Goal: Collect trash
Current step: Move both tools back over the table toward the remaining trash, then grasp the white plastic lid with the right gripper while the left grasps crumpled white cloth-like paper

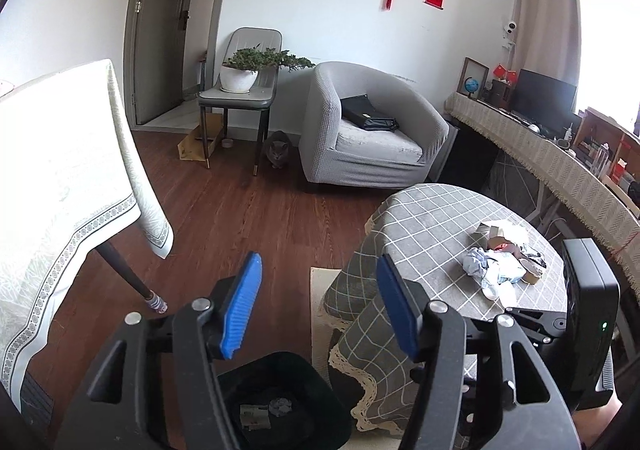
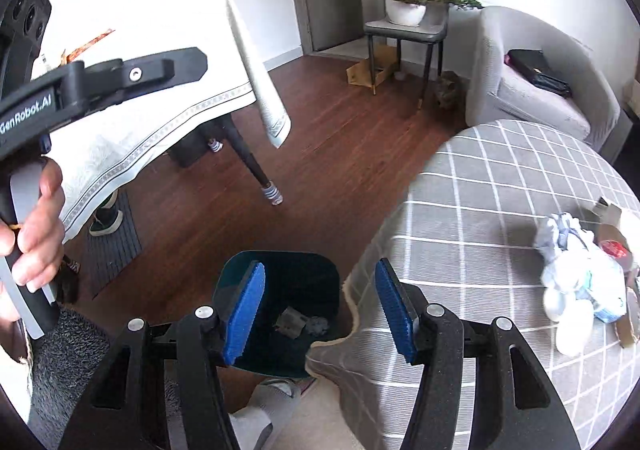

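A pile of crumpled paper and wrappers lies on the round table with the grey checked cloth, to the right of my left gripper. That gripper is open and holds nothing. Below it stands a dark bin with a few scraps inside. In the right wrist view my right gripper is also open and empty, hovering over the bin and the table's edge. The trash pile sits to its right. A hand grips the other gripper's handle at the left.
A table with a white cloth stands at the left, its dark leg near the bin. Behind are a grey armchair, a chair with a potted plant, a cat and a long side table. Wooden floor lies between.
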`<state>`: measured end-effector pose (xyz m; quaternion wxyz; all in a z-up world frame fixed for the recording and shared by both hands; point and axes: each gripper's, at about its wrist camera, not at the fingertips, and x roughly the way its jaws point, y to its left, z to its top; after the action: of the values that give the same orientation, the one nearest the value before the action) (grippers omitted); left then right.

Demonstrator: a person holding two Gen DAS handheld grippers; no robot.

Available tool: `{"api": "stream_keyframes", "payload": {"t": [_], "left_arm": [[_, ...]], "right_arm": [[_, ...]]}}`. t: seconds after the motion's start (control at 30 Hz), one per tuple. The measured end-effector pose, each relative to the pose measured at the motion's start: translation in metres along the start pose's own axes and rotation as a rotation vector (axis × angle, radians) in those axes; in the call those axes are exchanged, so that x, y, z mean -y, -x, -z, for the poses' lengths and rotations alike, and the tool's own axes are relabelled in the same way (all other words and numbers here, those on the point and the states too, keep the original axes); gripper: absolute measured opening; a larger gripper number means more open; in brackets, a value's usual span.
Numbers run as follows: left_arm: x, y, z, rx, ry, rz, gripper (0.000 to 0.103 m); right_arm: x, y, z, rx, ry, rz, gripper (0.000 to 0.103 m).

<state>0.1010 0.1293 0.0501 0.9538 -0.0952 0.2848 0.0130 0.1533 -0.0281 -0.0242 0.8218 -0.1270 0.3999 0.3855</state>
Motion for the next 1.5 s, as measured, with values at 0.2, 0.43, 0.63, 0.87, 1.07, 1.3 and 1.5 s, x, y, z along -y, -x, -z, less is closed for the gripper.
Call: {"api": "stream_keyframes", "payload": {"t": [0.2,0.43,0.63,0.87,1.07,1.3,1.5], "left_arm": [[0.031,-0.011,-0.001,-0.011,-0.033,0.03,0.07],[0.071,-0.025,0.001,-0.024,-0.095,0.057,0.075],[0.095,-0.042,0.003,-0.056,-0.114,0.085,0.078],[0.118,-0.06,0.007,-0.097,-0.127,0.109,0.08],[0.134,-0.072,0.008,-0.113,-0.147,0.113,0.083],[0.143,-0.087,0.007,-0.136,-0.136,0.128,0.084],[0.156,-0.104,0.009,-0.154,-0.179,0.134,0.084]], "right_arm": [[0.036,0.02,0.009,0.033,-0.055,0.049,0.058],[0.075,0.036,0.023,0.045,-0.099,0.103,0.058],[0.102,0.052,0.035,0.069,-0.151,0.126,0.058],[0.129,0.055,0.044,0.069,-0.198,0.144,0.058],[0.143,0.049,0.054,0.049,-0.22,0.148,0.058],[0.146,0.039,0.061,0.03,-0.223,0.13,0.058],[0.149,0.036,0.057,0.032,-0.228,0.123,0.054]]}}
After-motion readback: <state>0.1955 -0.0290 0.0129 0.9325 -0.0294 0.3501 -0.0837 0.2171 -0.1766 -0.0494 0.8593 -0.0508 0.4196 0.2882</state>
